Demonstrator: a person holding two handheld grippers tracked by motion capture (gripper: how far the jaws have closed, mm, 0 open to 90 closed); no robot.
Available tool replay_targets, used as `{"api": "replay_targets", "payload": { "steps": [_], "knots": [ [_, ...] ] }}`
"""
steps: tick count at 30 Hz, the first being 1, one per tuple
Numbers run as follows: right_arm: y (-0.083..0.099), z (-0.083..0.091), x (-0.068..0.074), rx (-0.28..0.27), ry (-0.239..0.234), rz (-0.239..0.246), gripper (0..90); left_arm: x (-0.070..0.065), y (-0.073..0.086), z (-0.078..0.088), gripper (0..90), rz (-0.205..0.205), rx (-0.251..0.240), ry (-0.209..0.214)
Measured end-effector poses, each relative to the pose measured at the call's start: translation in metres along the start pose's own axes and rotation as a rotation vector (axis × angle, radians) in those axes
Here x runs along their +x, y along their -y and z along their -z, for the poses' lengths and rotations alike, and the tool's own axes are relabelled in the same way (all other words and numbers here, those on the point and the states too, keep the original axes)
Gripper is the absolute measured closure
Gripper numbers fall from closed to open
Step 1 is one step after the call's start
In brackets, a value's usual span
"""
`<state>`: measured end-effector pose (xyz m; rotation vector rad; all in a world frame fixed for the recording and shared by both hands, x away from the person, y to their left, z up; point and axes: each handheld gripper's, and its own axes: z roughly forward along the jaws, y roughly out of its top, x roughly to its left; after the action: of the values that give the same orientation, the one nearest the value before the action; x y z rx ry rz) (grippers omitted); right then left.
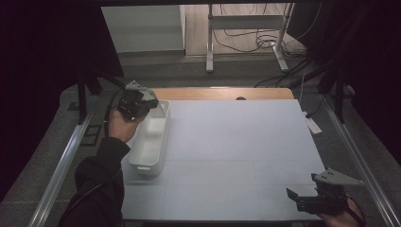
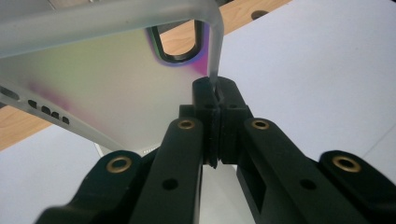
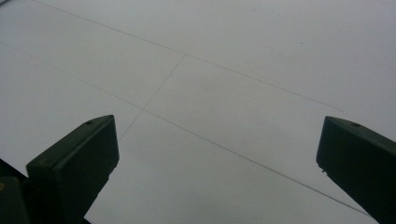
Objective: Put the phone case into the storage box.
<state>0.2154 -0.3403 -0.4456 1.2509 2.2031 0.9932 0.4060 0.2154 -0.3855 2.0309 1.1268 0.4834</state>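
1. Table [image 1: 236,156]: a white, flat top with thin seams. A strip of wood shows at its 12 o'clock edge. Its surface looks smooth, so a light item set on it is likely to slide.

2. Bin [image 1: 152,137]: a white oblong plastic tub. It stands upright at the table's 9 o'clock side, long axis running toward 12 o'clock. It looks rigid and fairly light. Its contents cannot be made out.

3. Left gripper [image 1: 137,105]: it hangs over the bin's 12 o'clock end. Its jaws are pressed together on the thin side wall of the case, close to a corner.

4. Right gripper [image 1: 302,201]: it sits at the table's 5 o'clock corner, well apart from the bin. Its jaws are spread wide, with bare table between them.

5. Case [image 2: 107,88]: a frosted, translucent phone case with a dark-rimmed camera cutout [image 2: 180,44] and small port holes along one edge.
   - Weight: judged very light.
   - Stiffness: the wall is thin and probably flexes; the corner is the stiffest part.
   - Surface: matte, yet likely slick between hard pads.
   - Fragility: low; a drop should not harm it.

6. Hold point: the present pinch on the side wall near the corner suits it. Judged risk: the case hangs from one edge, so it may swing or pivot in the pinch. Keep moves slow. Avoid gripping across the cutout, where the wall is weakest.
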Motion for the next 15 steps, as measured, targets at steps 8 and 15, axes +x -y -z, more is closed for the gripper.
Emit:
{"api": "replay_targets", "payload": {
  "steps": [8,15],
  "knots": [
    [0.000,0.000,0.000,-0.001,-0.003,-0.001,0.0,0.005,0.002,-0.014,88.6,0.025,0.012,-0.029],
    [0.000,0.000,0.000,0.005,-0.004,0.003,0.0,0.010,0.003,-0.023,88.6,0.040,0.024,-0.038]
  ]
}}
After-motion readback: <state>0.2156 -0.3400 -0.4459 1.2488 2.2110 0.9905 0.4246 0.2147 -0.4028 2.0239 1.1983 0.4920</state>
